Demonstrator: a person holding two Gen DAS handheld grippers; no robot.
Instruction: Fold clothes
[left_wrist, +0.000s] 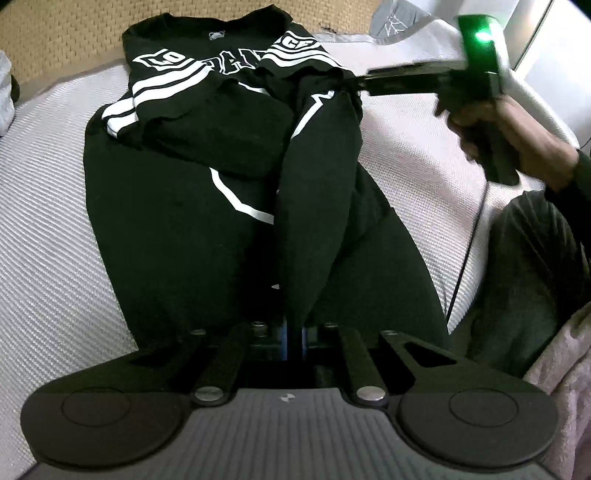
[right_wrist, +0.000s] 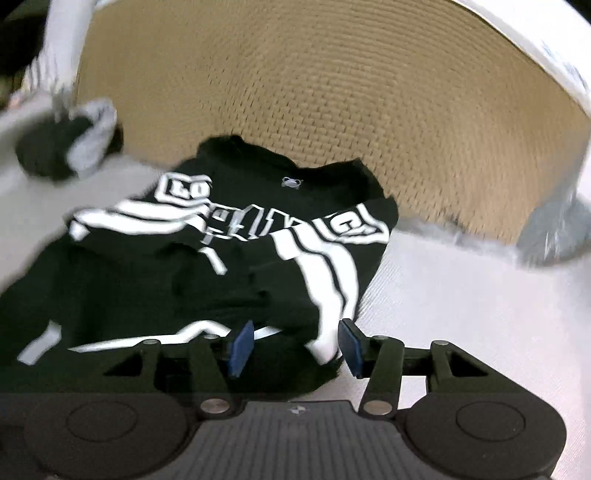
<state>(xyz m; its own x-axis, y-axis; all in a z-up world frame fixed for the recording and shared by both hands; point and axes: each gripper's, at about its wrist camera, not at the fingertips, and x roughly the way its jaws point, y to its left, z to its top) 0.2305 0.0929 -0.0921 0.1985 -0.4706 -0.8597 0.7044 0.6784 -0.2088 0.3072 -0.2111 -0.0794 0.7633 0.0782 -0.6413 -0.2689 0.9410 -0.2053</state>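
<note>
A black shirt (left_wrist: 184, 221) with white stripes and block lettering lies on a white textured bed cover (left_wrist: 48, 240), collar at the far end. A raised ridge of its fabric runs from the hem toward the right shoulder. My left gripper (left_wrist: 294, 334) is shut on the near end of that ridge. A hand (left_wrist: 517, 129) holds my right gripper (left_wrist: 356, 82) at the ridge's far end, tips touching the cloth. In the right wrist view the shirt (right_wrist: 221, 277) is blurred, and the right gripper (right_wrist: 297, 347) is open, its blue pads (right_wrist: 242, 347) wide apart around the striped edge.
A tan woven panel (left_wrist: 66, 33) stands behind the bed. A grey garment (left_wrist: 399, 18) lies at the far right, a grey and black bundle (right_wrist: 66, 147) at the far left. The person's dark-trousered leg (left_wrist: 528, 277), a pink blanket (left_wrist: 565, 387) and a cable (left_wrist: 465, 258) are on the right.
</note>
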